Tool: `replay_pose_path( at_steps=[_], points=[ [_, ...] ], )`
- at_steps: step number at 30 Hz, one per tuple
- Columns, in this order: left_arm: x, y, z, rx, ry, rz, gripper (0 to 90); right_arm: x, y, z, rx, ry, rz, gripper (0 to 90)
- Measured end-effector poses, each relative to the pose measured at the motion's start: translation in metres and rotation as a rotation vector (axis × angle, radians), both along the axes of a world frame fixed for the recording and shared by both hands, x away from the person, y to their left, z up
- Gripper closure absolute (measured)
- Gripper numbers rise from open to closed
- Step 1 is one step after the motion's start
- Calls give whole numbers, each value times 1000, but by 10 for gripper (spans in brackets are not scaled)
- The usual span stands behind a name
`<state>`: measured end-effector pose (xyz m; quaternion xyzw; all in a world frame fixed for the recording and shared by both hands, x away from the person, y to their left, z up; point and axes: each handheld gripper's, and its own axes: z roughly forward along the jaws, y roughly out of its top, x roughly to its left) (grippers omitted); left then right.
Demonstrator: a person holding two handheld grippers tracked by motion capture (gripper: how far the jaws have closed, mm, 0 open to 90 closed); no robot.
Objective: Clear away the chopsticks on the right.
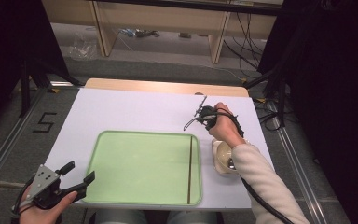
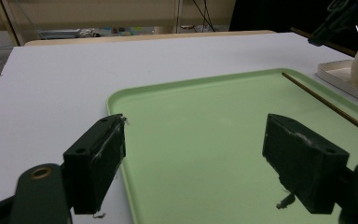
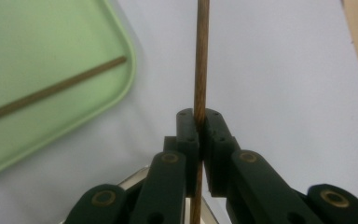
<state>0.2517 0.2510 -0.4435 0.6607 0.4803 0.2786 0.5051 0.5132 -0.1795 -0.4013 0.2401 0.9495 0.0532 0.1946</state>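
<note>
Chopstick (image 3: 201,56) pinched between the pressed-together jaws of the right gripper (image 3: 199,122) runs straight up out of the right gripper view, so its far end is cut off, and its lower length drops behind the jaws where it is hard to follow. From the high view the same right gripper (image 1: 200,113) hangs over the white bench (image 1: 130,109) just beyond the far right corner of the green tray (image 1: 142,168), and the stick there is only a thin dark line, difficult to make out. A second chopstick (image 1: 190,170) lies flat inside the tray, along its right rim, apart from the held one. The person's right forearm covers most of a pale bowl (image 1: 223,156) that sits on a small white dish just right of the tray; what lies in the bowl cannot be told. The left gripper (image 1: 77,179) rests at the tray's near left corner with its jaws spread wide and nothing between them; in the left gripper view the tray's near edge passes below the frame. Bare bench lies open to the left of the tray and beyond it, up to the wooden strip at the far edge.
</note>
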Motion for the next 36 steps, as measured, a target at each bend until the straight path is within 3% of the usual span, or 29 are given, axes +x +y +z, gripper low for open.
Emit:
replay_pose_path(
  at_steps=[3,9,24,29,30,36],
  points=[
    [0,0,0,-5,-4,-1,208,-1,1,9,58,-26,-59,872],
    [0,0,0,-6,-3,1,208,2,1,24,142,-71,-107,872],
    [0,0,0,-8,-2,-1,209,2,14,50,212,-141,-105,873],
    [0,0,0,-11,-4,-2,209,0,15,59,268,-166,-134,873],
    [0,0,0,-7,0,0,209,1,14,61,281,-172,-116,873],
    [1,0,0,-13,-10,-4,210,2,13,69,344,-199,-131,873]
  ],
)
